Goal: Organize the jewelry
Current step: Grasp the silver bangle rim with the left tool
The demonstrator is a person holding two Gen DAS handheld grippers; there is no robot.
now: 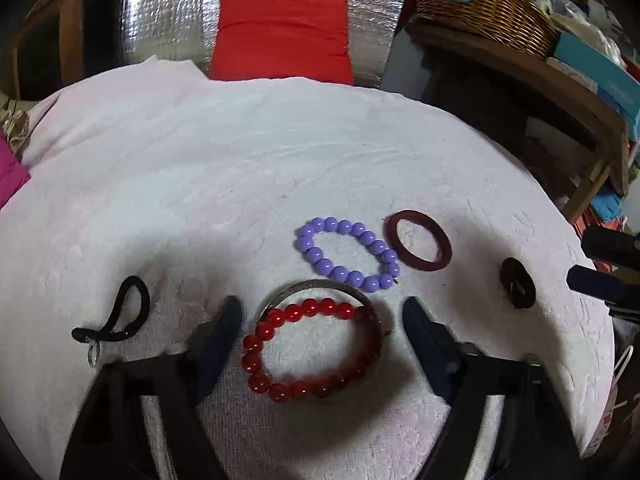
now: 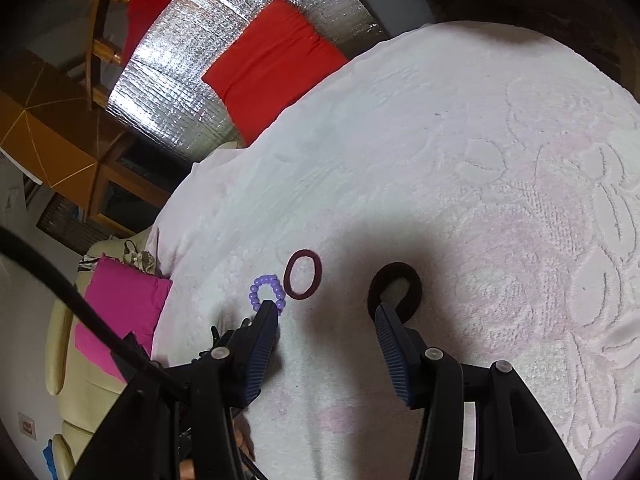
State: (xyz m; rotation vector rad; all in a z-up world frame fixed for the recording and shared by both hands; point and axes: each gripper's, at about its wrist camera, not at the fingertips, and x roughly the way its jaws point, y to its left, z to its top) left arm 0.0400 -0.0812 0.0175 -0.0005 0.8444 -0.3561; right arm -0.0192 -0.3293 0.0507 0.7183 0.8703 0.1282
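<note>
Bench is covered by a white textured cloth; the jewelry lies flat on it in a loose cluster, each piece clear enough to be picked singly.

Left claw: spread wide, holding nothing. Its fingers stand either side of the red bead bracelet, which lies overlapping a grey metal bangle. The two are stacked, so a close here would likely catch both; the wide opening reads as lining up around the pair, or deciding which to take.

Just beyond sits the purple bead bracelet, near the bangle's far rim. Beside it, close but apart, a dark red ring-shaped bangle. Further right a dark brown hair tie lies alone. Well to the left, a black cord with a small metal ring, also alone.

Right claw: also wide open and empty, low over the cloth. Its right finger overlaps the brown hair tie in view; whether it touches, cannot tell. The purple bracelet peeks past the left finger.

Judgement: sorting is at an early stage, no grouping visible yet.
</note>
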